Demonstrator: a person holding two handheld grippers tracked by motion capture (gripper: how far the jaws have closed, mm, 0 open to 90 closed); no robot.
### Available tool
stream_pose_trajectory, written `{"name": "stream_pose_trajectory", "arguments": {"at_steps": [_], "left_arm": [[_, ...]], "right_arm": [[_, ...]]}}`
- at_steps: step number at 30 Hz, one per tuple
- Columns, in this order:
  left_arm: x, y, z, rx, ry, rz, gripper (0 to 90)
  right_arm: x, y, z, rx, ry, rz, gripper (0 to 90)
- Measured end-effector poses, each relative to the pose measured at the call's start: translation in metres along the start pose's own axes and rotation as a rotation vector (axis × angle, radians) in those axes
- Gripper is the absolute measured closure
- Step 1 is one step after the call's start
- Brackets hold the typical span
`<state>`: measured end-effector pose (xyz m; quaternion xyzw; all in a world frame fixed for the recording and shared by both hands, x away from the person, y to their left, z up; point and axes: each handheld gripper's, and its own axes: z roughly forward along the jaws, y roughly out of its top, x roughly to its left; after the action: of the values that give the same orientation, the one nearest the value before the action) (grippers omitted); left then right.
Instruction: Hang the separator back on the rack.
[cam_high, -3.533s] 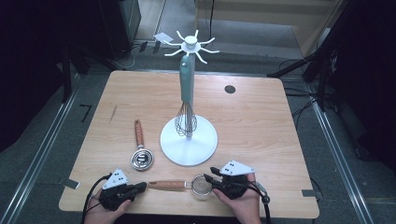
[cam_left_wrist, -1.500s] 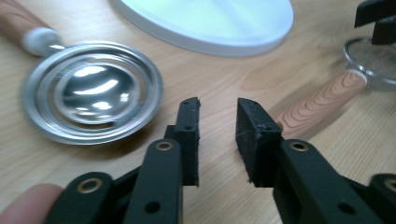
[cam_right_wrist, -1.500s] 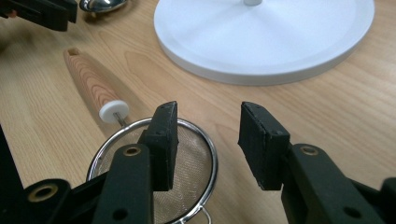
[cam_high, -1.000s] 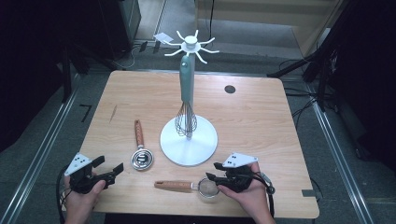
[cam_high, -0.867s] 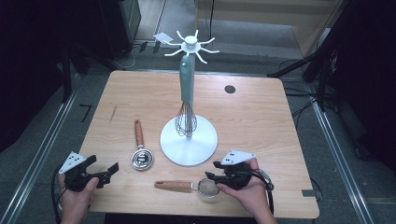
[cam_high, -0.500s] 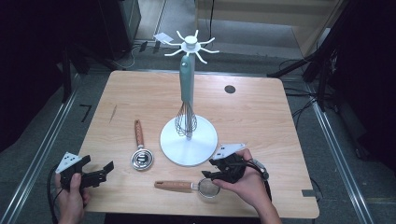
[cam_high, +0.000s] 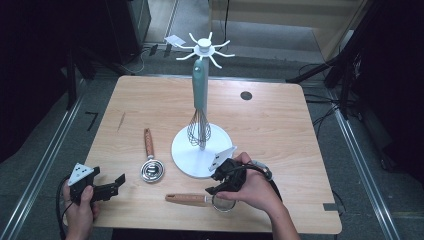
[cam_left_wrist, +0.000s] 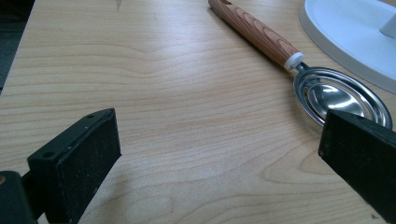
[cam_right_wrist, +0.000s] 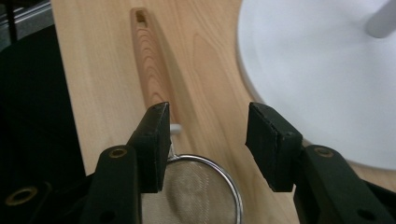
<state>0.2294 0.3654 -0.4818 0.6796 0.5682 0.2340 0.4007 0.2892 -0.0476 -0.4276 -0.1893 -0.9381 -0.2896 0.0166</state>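
Left gripper (cam_high: 119, 182) spread wide over the table's (cam_high: 280, 130) front-left corner, right gripper (cam_high: 216, 183) parted, empty, above the small strainer (cam_high: 200, 200) near the front edge, whisk (cam_high: 199, 127) hanging on the white stand (cam_high: 192, 152).

Wood-handled strainer (cam_high: 202, 200) flat near front edge.

Pretty sure I'm working in a lab or test room, not a real kitchen. The wooden table (cam_high: 150, 100) sits alone on a grey floor (cam_high: 45, 150) with metal rails (cam_high: 47, 165) along both sides, loose cables (cam_high: 325, 115) and dark equipment stands (cam_high: 345, 65) around it. The kitchen tools look staged on the bare top.
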Motion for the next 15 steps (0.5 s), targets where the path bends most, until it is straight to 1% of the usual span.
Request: {"name": "stream_pose_trajectory", "arguments": {"at_steps": [1, 2, 4, 5, 9, 10, 12, 13, 14, 15], "left_arm": [[0.0, 0.0, 0.0, -0.001, 0.002, -0.003, 0.0], [0.0, 0.0, 0.0, -0.001, -0.001, -0.006, 0.0], [0.0, 0.0, 0.001, -0.003, -0.002, -0.006, 0.0], [0.0, 0.0, 0.001, -0.002, -0.003, -0.005, 0.0], [0.0, 0.0, 0.001, 0.0, -0.007, -0.002, 0.0], [0.0, 0.0, 0.001, 0.0, -0.007, -0.001, 0.0], [0.0, 0.0, 0.001, 0.0, -0.008, -0.002, 0.0], [0.0, 0.0, 0.001, -0.001, -0.008, -0.001, 0.0], [-0.001, 0.0, 0.001, 0.0, -0.009, 0.001, 0.0], [-0.001, 0.0, 0.001, -0.001, -0.008, 0.003, 0.0]], "right_arm": [[0.002, 0.003, 0.003, 0.013, 0.011, -0.009, 52.7], [0.003, 0.004, 0.005, 0.018, 0.012, -0.017, 53.4], [0.004, 0.004, 0.007, 0.025, 0.019, -0.024, 53.9], [0.006, 0.005, 0.009, 0.041, 0.023, -0.018, 54.2], [0.009, 0.008, 0.015, 0.061, 0.046, -0.042, 55.7], [0.01, 0.009, 0.018, 0.078, 0.058, -0.043, 56.7], [0.011, 0.01, 0.02, 0.078, 0.061, -0.044, 56.7], [0.011, 0.01, 0.022, 0.088, 0.065, -0.049, 56.9], [0.012, 0.011, 0.023, 0.099, 0.071, -0.043, 57.1], [0.012, 0.011, 0.025, 0.105, 0.074, -0.057, 57.1]]}}
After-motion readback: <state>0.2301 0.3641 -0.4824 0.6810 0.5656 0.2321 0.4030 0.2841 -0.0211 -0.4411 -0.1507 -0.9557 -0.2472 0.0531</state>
